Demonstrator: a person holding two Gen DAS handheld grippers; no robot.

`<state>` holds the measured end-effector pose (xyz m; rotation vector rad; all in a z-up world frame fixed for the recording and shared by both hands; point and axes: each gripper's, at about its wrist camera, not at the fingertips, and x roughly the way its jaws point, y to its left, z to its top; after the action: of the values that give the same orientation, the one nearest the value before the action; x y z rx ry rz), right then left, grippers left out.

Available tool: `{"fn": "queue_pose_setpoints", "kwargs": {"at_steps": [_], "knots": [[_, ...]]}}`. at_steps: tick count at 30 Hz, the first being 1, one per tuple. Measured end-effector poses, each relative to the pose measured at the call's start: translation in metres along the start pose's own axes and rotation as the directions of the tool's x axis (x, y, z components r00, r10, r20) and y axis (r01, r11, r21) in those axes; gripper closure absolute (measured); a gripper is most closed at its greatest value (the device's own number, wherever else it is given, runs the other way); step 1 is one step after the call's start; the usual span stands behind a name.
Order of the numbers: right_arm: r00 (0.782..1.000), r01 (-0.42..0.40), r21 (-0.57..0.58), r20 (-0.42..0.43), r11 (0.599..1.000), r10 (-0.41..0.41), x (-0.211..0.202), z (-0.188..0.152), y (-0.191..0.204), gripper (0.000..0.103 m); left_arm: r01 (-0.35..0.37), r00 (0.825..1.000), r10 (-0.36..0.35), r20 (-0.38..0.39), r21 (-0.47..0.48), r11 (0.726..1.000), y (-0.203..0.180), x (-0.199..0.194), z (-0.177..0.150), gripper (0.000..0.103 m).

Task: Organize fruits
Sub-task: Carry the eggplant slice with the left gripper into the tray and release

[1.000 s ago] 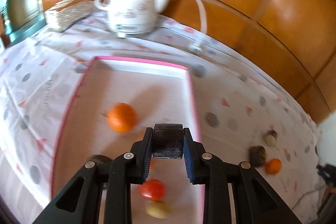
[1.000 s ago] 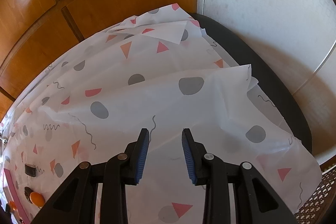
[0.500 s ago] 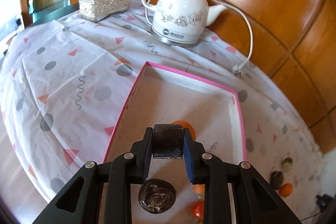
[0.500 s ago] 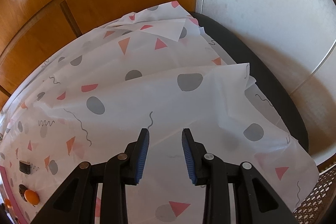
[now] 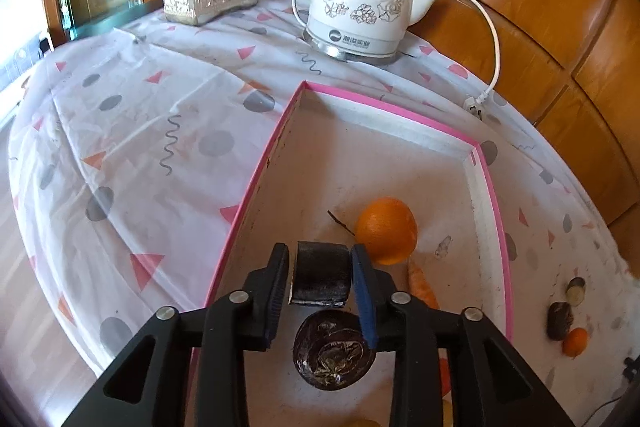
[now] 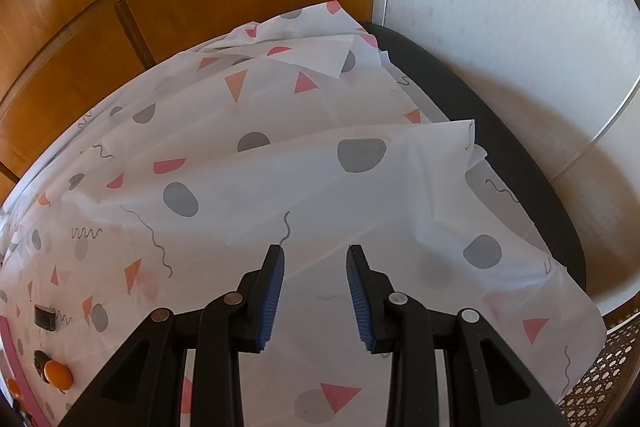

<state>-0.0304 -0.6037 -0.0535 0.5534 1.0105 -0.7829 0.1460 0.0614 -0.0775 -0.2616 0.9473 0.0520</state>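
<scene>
The dark cut fruit piece (image 5: 320,277) sits low centre in the left wrist view between the jaws of the left gripper (image 5: 321,281), over the pink-rimmed box (image 5: 496,211); those jaws have just been opening, a gap showing at the left pad, so the drop looks under way; next comes pulling clear without nudging the orange (image 5: 386,230); the right gripper (image 6: 316,291) hangs empty, jaws narrowly apart, over the tablecloth (image 6: 280,179).

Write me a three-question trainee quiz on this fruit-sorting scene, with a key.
1. What stands beyond the pink-rimmed tray, near the wooden wall? A. white kettle B. glass vase C. soup bowl
2. True or false: the large orange lies outside the tray.
3. Fill in: the wrinkled dark fruit lies ___ the tray.
Key: 1 A; 2 false, it lies inside; 3 inside.
</scene>
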Motion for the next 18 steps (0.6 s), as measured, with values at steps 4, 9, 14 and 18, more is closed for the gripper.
{"fn": "queue_pose_setpoints", "kwargs": {"at_steps": [4,9,14,18], "knots": [[1.0,0.003,0.0,-0.001,1.0,-0.003,0.001,0.0,0.0,0.071,-0.012,1.0,0.012,0.008,0.004,1.0,-0.002,-0.006,-0.004,0.07],[1.0,0.002,0.0,-0.002,1.0,-0.002,0.001,0.0,0.0,0.071,-0.033,0.999,0.034,0.031,-0.013,0.999,-0.001,-0.02,-0.01,0.063],[1.0,0.002,0.001,-0.001,1.0,-0.002,-0.001,0.0,0.0,0.071,-0.03,0.998,0.03,0.061,-0.006,1.0,-0.002,-0.037,-0.017,0.057],[1.0,-0.029,-0.008,0.002,1.0,0.029,-0.003,-0.001,0.003,0.071,-0.025,0.996,0.022,0.088,0.024,0.999,-0.005,-0.053,-0.026,0.052]]}}
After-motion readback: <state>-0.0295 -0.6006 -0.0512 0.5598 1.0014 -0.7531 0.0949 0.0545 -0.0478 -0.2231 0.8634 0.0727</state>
